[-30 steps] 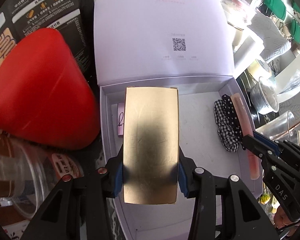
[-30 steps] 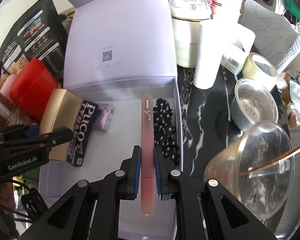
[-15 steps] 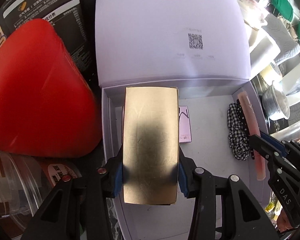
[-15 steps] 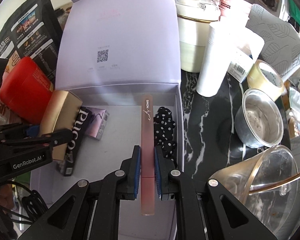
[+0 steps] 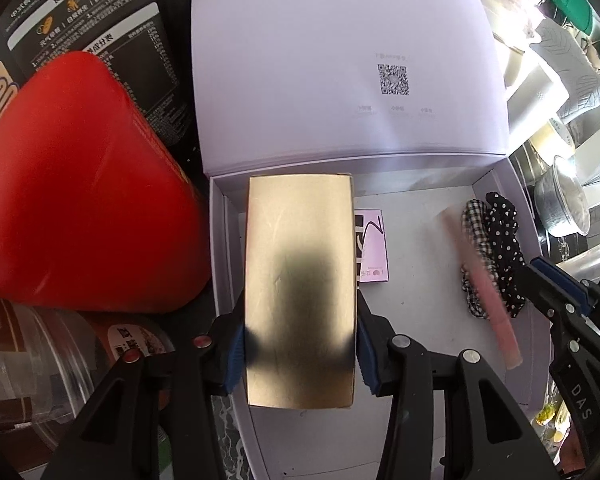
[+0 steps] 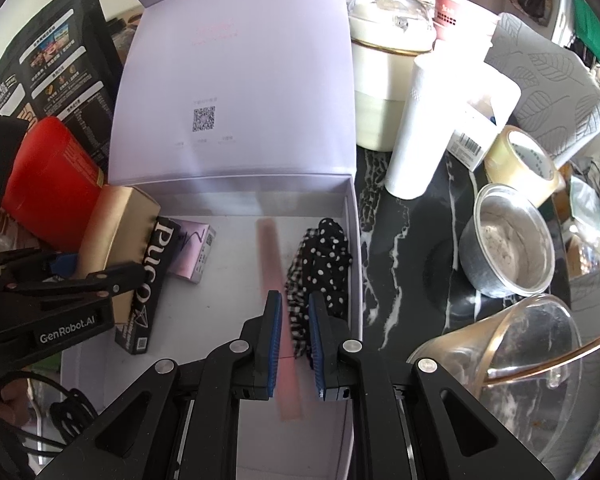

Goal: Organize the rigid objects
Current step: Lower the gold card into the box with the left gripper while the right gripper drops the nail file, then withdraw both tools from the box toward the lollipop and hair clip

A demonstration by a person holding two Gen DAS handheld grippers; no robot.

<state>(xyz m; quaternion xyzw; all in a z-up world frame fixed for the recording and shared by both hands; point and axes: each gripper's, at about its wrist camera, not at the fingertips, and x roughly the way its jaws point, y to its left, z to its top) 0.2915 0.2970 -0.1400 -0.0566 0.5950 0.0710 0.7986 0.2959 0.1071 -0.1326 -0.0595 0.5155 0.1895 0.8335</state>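
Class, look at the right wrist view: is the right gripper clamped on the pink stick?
No: the right gripper is open, and the pink stick lies blurred between its jaws.

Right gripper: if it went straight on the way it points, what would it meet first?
Probably the blurred pink stick lying loose between its open fingers, beside the black polka-dot scrunchie; beyond that, the lavender box's back wall. Depth is unclear.

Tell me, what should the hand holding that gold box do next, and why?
Probably lower it and let go. The left gripper is shut on the gold box, which hangs over the open white box's left side; the pink stick already lies inside, right gripper open.
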